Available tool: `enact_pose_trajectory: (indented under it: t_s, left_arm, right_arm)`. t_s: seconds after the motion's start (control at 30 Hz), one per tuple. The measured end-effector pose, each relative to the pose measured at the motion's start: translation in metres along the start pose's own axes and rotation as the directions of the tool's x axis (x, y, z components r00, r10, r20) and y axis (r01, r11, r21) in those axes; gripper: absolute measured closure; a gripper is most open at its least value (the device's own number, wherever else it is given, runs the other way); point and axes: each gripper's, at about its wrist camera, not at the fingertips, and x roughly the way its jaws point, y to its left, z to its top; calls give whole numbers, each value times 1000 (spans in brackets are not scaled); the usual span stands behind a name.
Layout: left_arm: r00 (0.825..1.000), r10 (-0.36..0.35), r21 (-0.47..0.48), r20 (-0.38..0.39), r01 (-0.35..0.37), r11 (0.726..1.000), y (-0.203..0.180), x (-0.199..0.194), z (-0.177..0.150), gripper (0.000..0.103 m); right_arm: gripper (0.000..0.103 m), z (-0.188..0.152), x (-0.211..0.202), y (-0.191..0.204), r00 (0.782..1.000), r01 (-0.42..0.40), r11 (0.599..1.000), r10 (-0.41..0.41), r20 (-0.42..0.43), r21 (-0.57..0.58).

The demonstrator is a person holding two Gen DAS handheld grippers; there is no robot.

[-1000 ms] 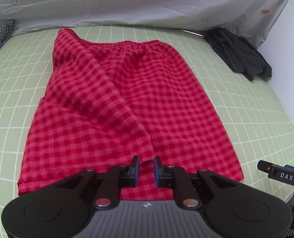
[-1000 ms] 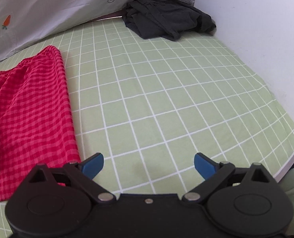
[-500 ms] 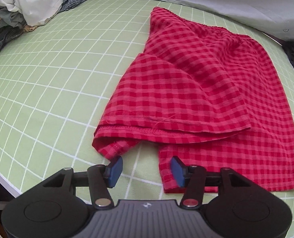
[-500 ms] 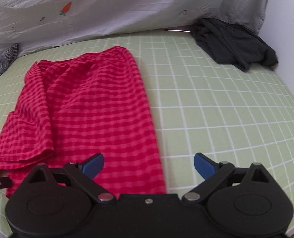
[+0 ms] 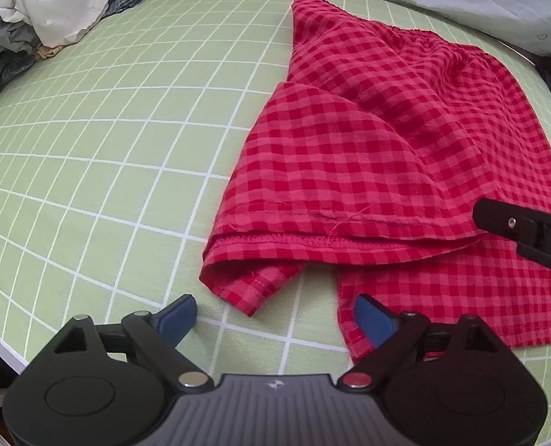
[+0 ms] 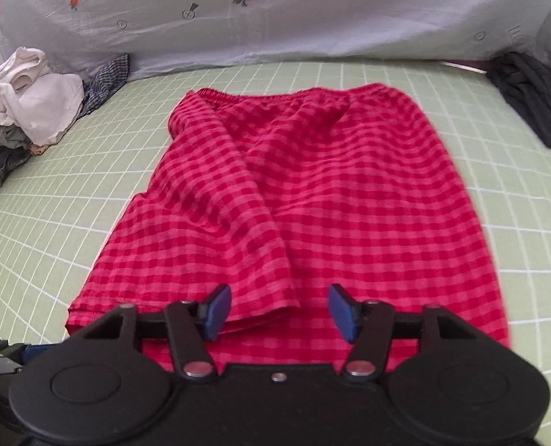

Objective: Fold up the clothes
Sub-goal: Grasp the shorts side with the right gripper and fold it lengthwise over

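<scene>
shorts [image 6: 294, 200] on bed [image 6: 52, 223], laundry pile [image 6: 26, 107] left.

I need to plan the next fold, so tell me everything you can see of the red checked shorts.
The red checked shorts look like thin, crinkled woven cloth with a gathered elastic waistband at the far end. They lie flat on the green gridded sheet, hems toward the cameras. The leg on the left is folded over onto the other, and a corner of its hem is turned under. Both the left gripper and the right gripper are open near the hems, gripping nothing.
</scene>
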Motion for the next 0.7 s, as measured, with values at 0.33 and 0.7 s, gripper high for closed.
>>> enact_pose_trajectory:
  t_s: [0.33, 0.7]
  left_arm:
    - [1000, 2, -1, -6, -2, 1000, 4, 5, 1, 0]
    - [1000, 10, -19, 6, -10, 1000, 6, 4, -3, 0]
  right_arm:
    - [102, -3, 3, -7, 997, -75, 997, 75, -4, 0]
    - [102, -12, -58, -52, 994, 31, 996, -40, 106, 86]
